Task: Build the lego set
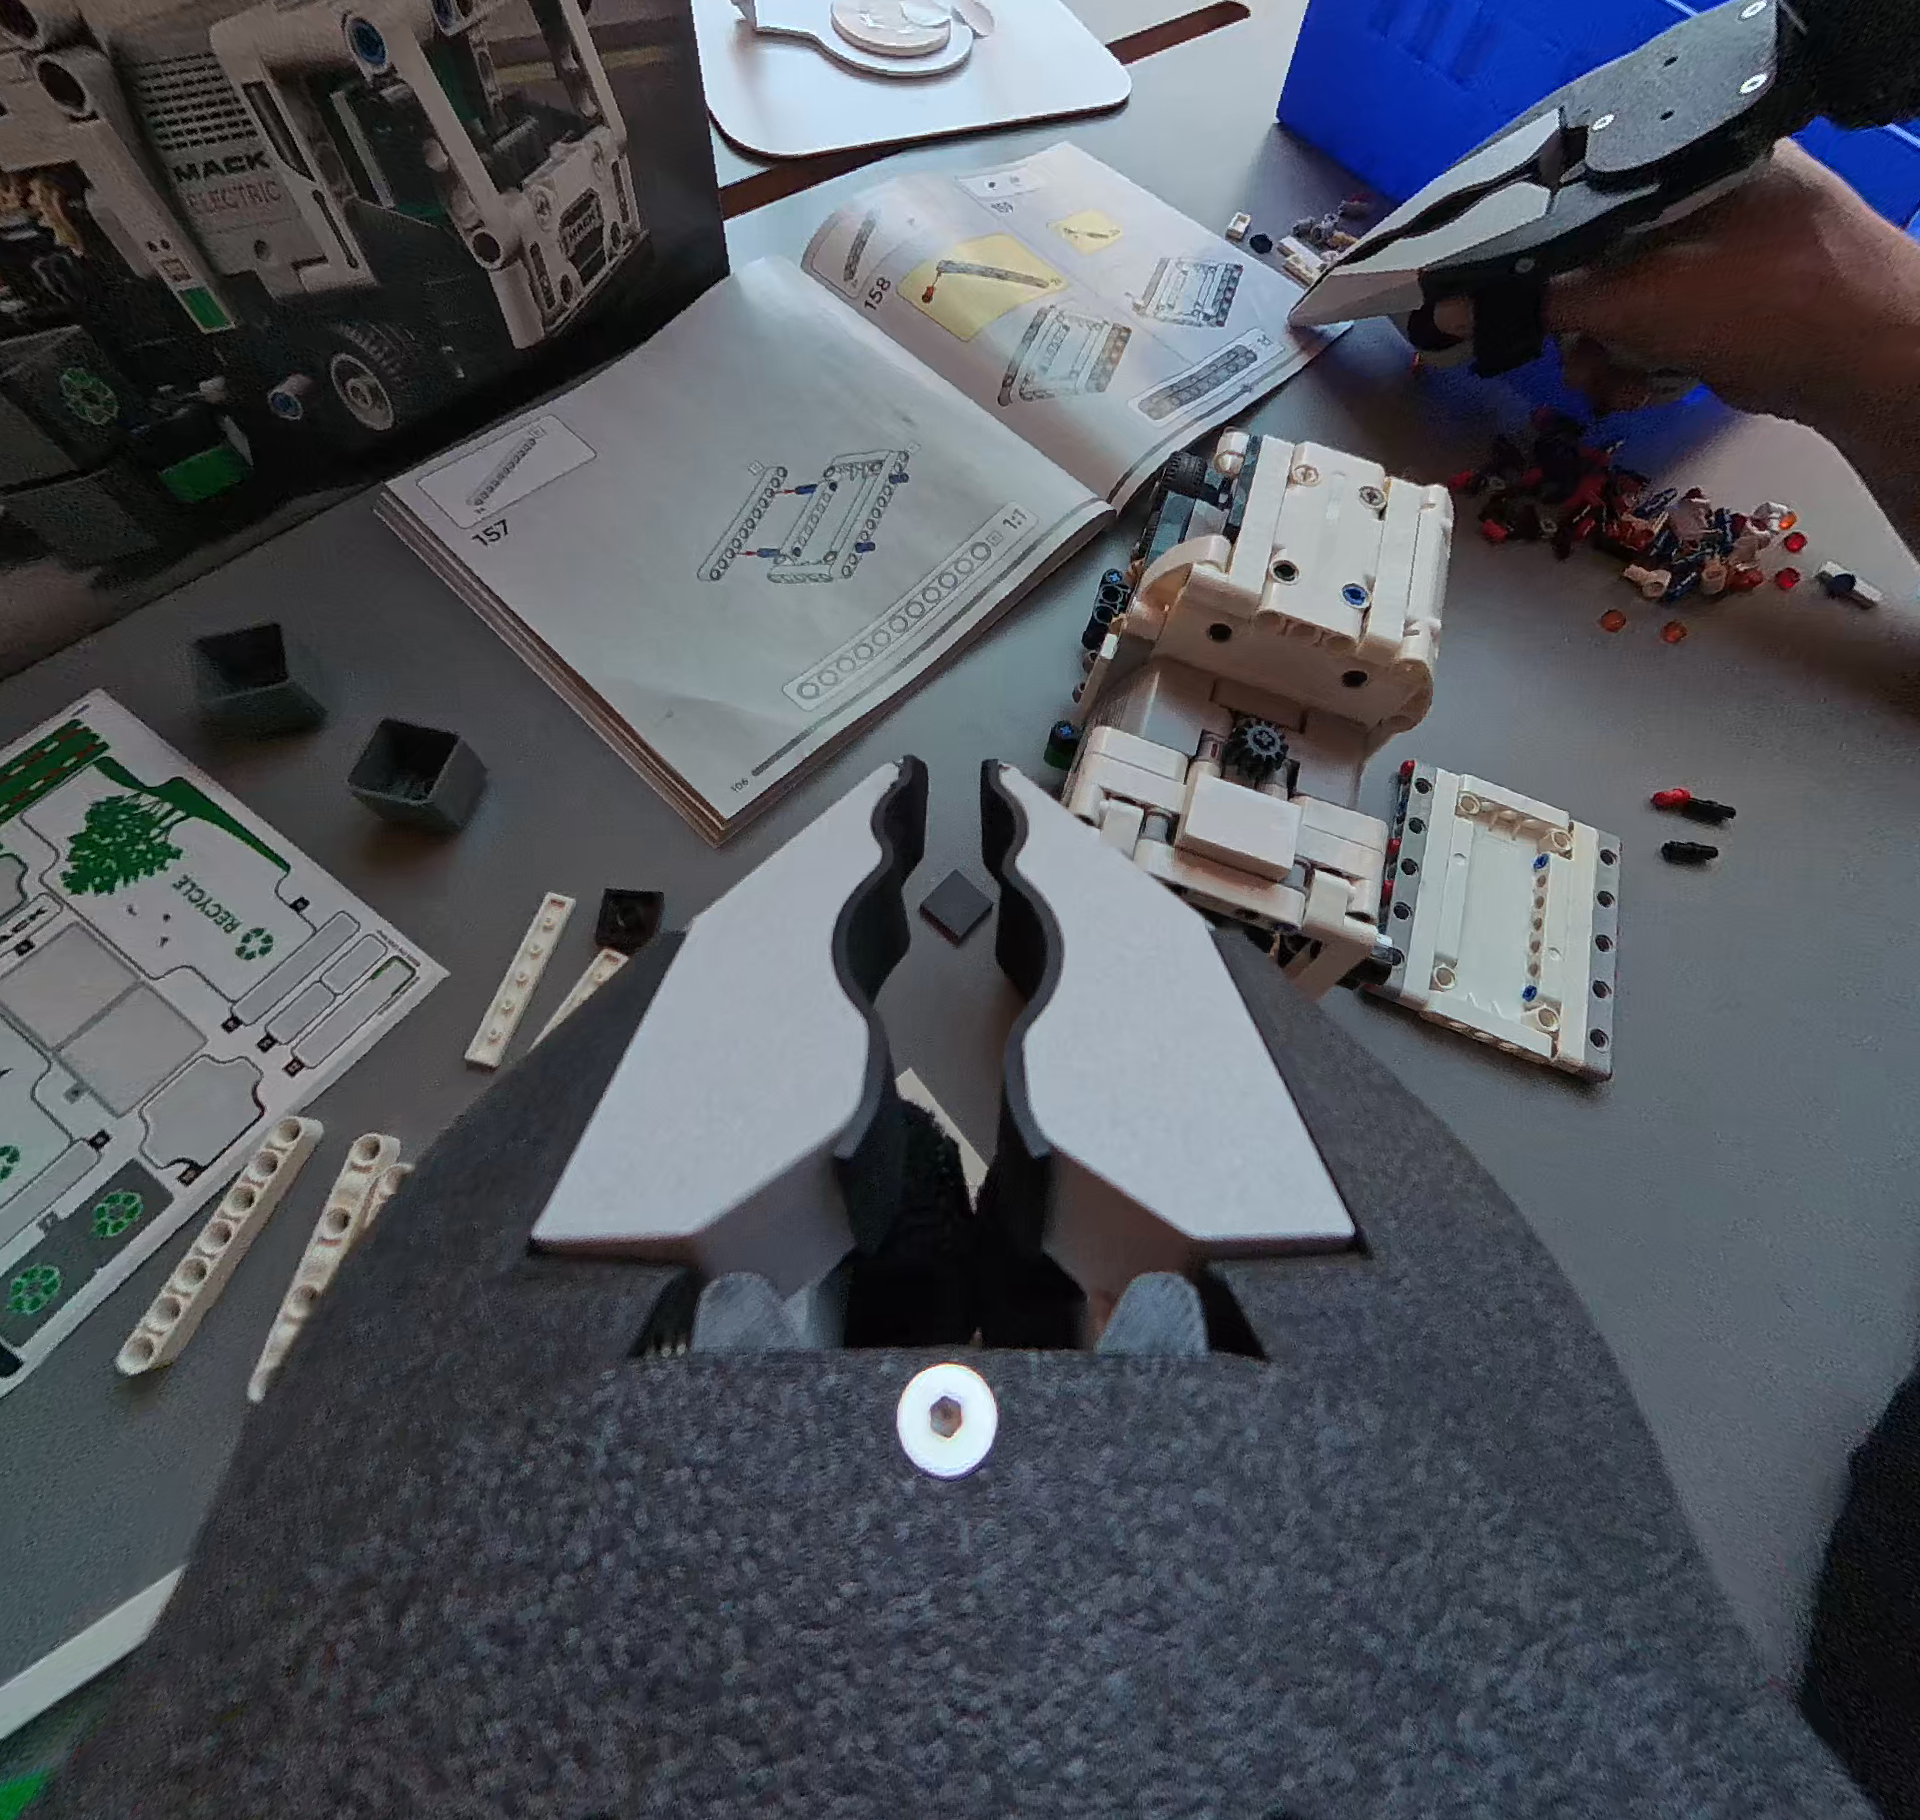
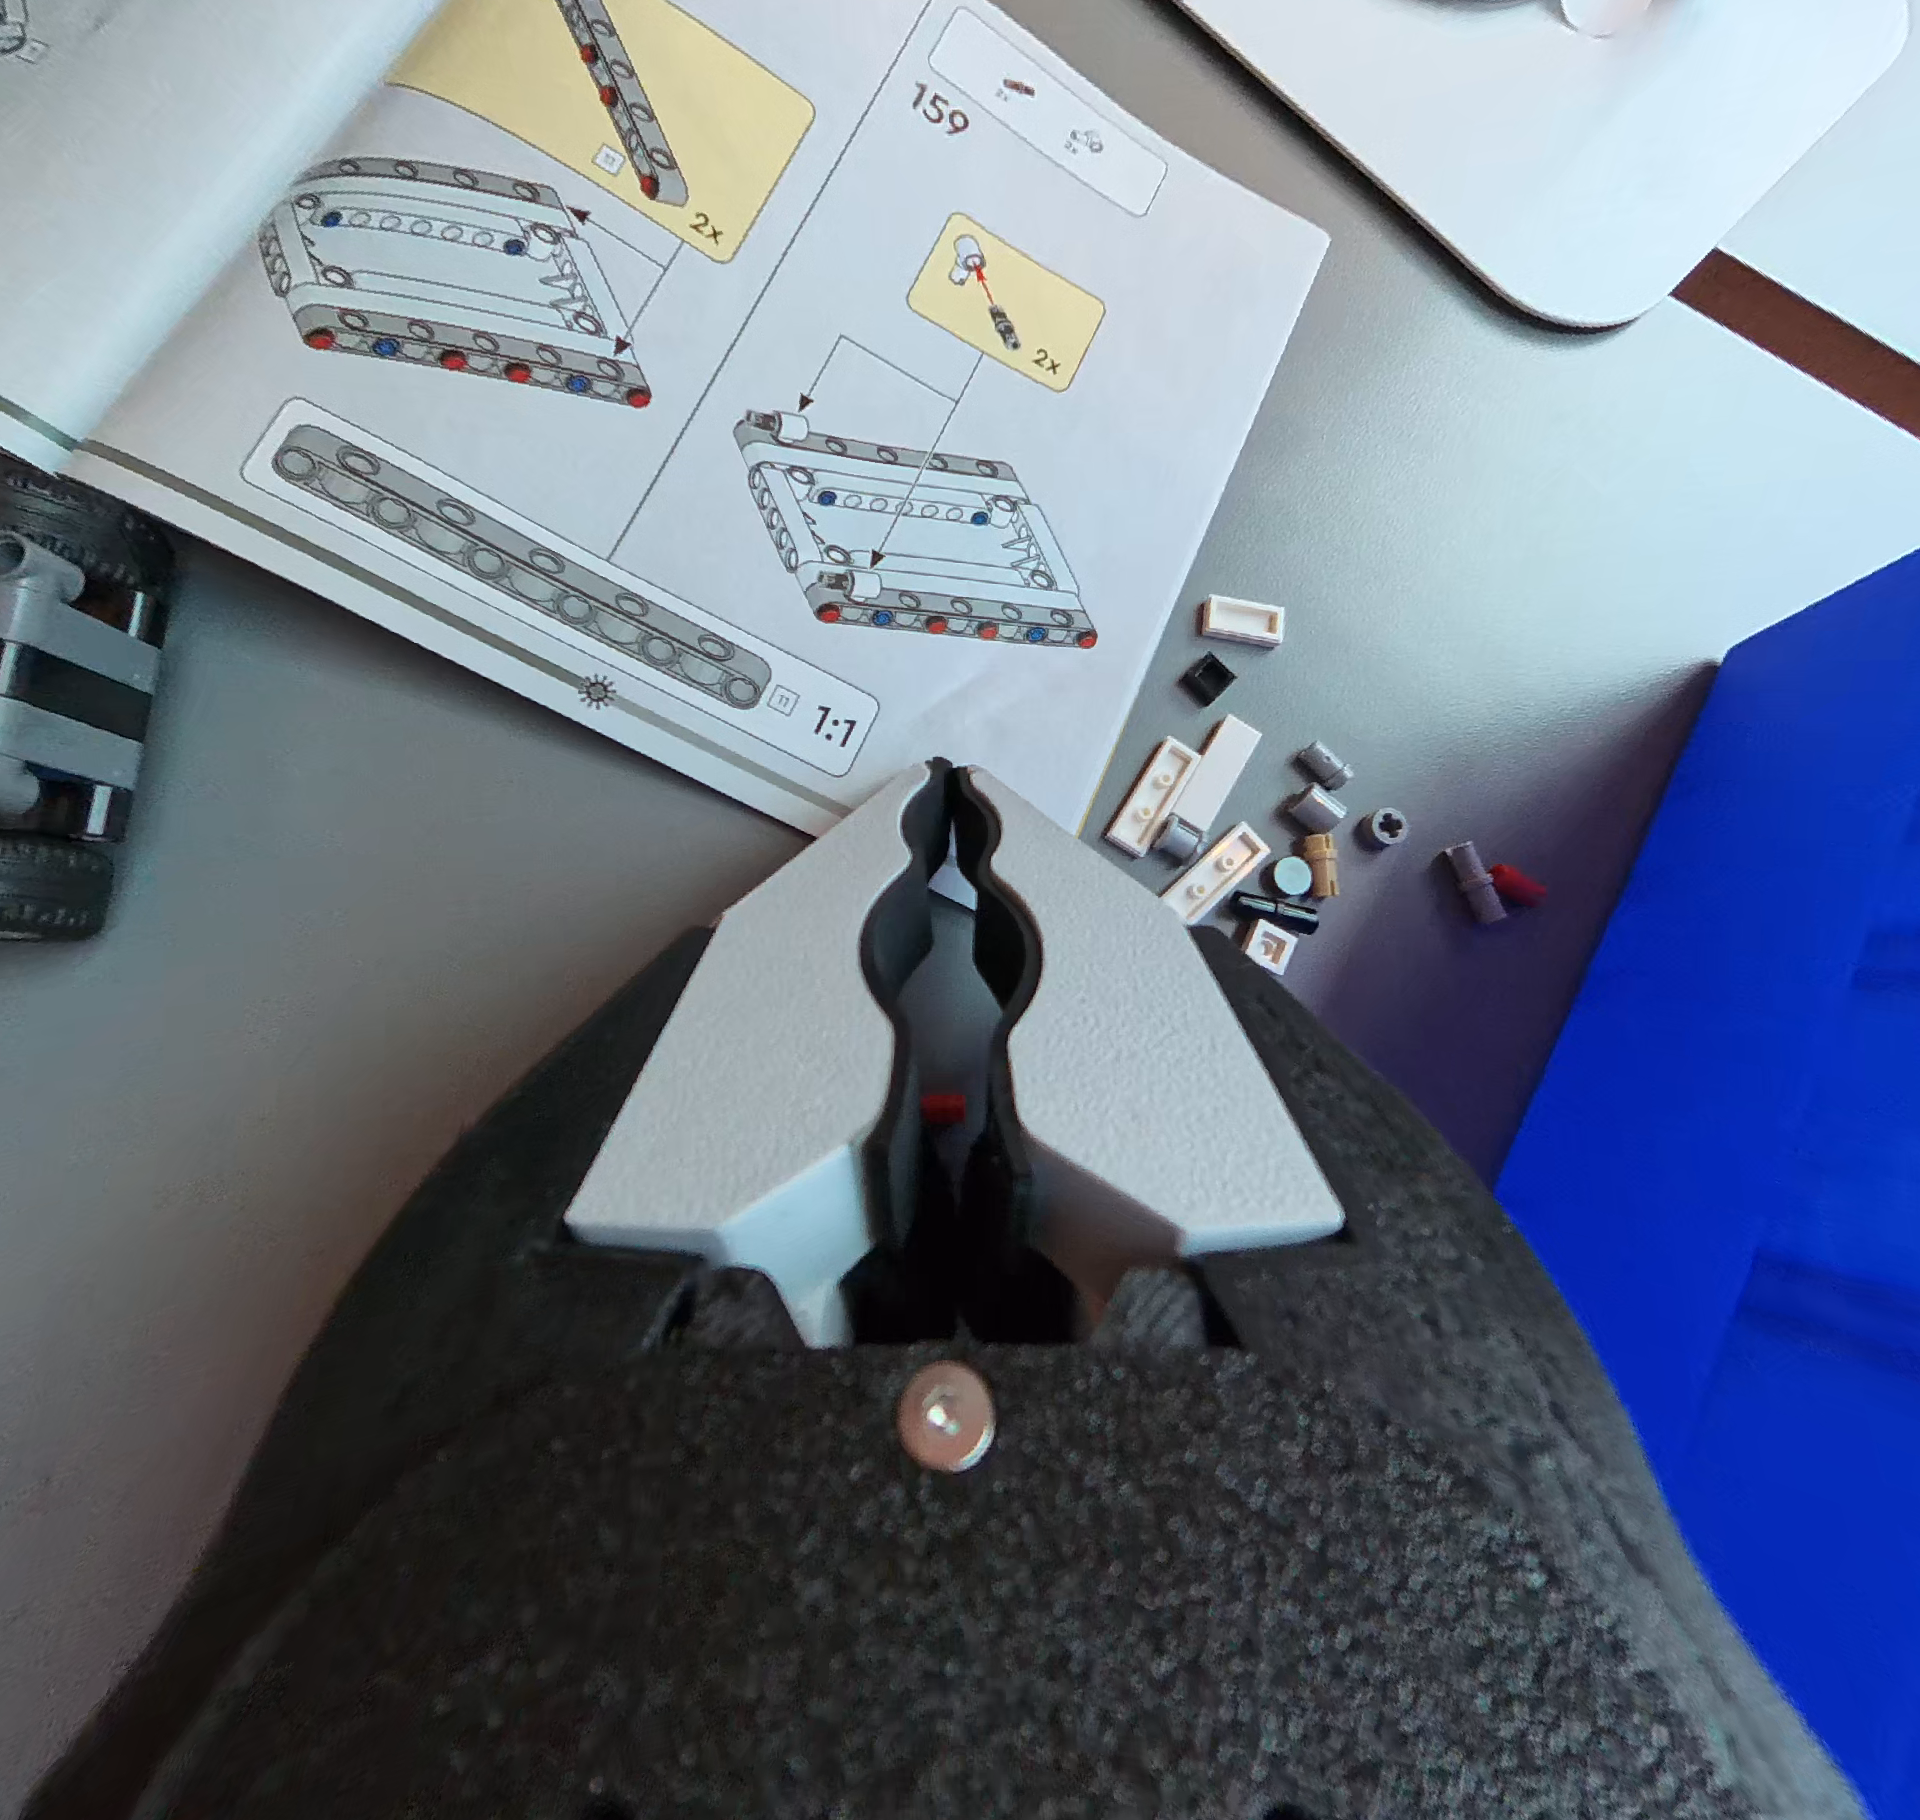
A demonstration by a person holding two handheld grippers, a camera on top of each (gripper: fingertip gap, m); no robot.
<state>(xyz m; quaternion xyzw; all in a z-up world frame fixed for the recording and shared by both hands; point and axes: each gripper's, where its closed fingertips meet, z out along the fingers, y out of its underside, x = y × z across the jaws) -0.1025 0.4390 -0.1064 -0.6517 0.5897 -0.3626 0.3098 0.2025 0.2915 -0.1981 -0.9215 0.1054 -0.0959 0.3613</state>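
My left gripper (image 1: 956, 783) is slightly open and empty, hovering over a small dark square tile (image 1: 956, 903) on the grey table. The half-built white truck body (image 1: 1278, 627) lies just to its right, with a flat white and grey frame panel (image 1: 1507, 918) beside it. My right gripper (image 2: 940, 773) is shut, its tip at the corner of the open instruction booklet (image 2: 727, 316). It also shows in the left wrist view (image 1: 1314, 310). A small red piece (image 2: 943, 1105) shows in the gap behind the tips; I cannot tell if it is gripped.
The set's box (image 1: 312, 160) stands at the back left. A sticker sheet (image 1: 135, 991), white beams (image 1: 218, 1240) and two small grey bins (image 1: 416, 773) lie left. Loose small parts (image 2: 1247, 835) and a pile of pins (image 1: 1642, 534) lie near a blue bin (image 2: 1766, 1043). A white stand base (image 1: 914, 56) is behind. One gripper's finger ends stand about 35 cm off the other's. My right gripper is the nearer one to the small red piece (image 2: 943, 1105): about 6 cm, against 35 cm. It turns up in the left wrist view (image 1: 1417, 360) as well.
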